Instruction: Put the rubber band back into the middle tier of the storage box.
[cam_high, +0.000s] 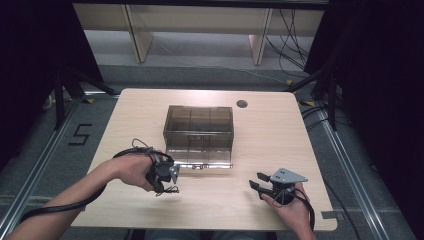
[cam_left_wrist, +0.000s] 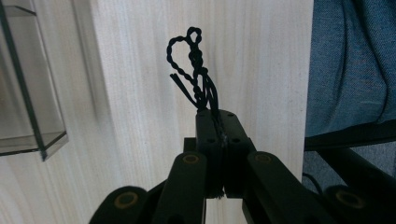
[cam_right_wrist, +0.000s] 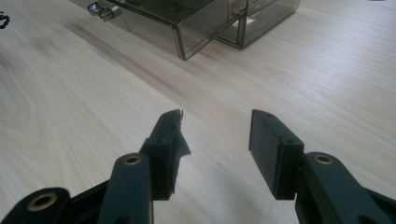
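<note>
A clear smoky plastic drawer box (cam_high: 199, 131) stands mid-table, its bottom drawer (cam_high: 200, 159) pulled out toward me, with a small metal knob (cam_right_wrist: 99, 10). My left gripper (cam_high: 171, 176) is shut on a black braided cord (cam_left_wrist: 194, 70), which sticks out past the jaws over the wood. That cord dangles just in front of the drawer's left corner (cam_high: 168, 189). My right gripper (cam_high: 257, 181) hovers open near the front right of the table, its pads (cam_right_wrist: 264, 140) apart with nothing between them.
The light wooden table (cam_high: 130, 115) has a round cable hole (cam_high: 242, 104) at the back right. The table's front edge lies close to both hands. A blue-clad leg (cam_left_wrist: 350, 65) sits beyond that edge. Black frames and cables flank the table.
</note>
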